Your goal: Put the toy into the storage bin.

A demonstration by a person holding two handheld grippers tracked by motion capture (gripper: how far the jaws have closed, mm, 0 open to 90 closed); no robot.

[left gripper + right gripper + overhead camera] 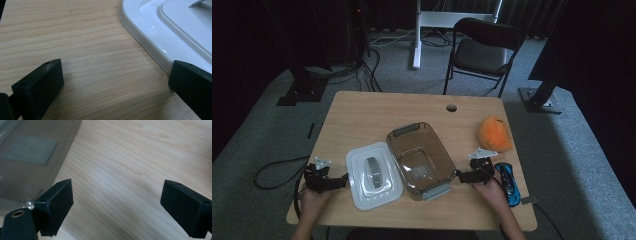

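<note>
A smoky transparent container (421, 157) lies open in the middle of the wooden table (362, 112); its wall fills the left of the right gripper view (32, 152). A white lid (373, 174) with a grey handle lies flat just left of it, and its rounded corner (160, 32) appears in the left gripper view. My left gripper (343, 179) rests open beside the lid's left edge, nothing between its jaws (116, 80). My right gripper (461, 176) rests open just right of the container, jaws wide over bare wood (117, 202).
An orange round object (495, 133) sits at the table's right side. A blue object (509, 183) lies by my right hand near the right edge. A cable hole (451, 107) is at the far edge. A black chair (482, 50) stands beyond the table.
</note>
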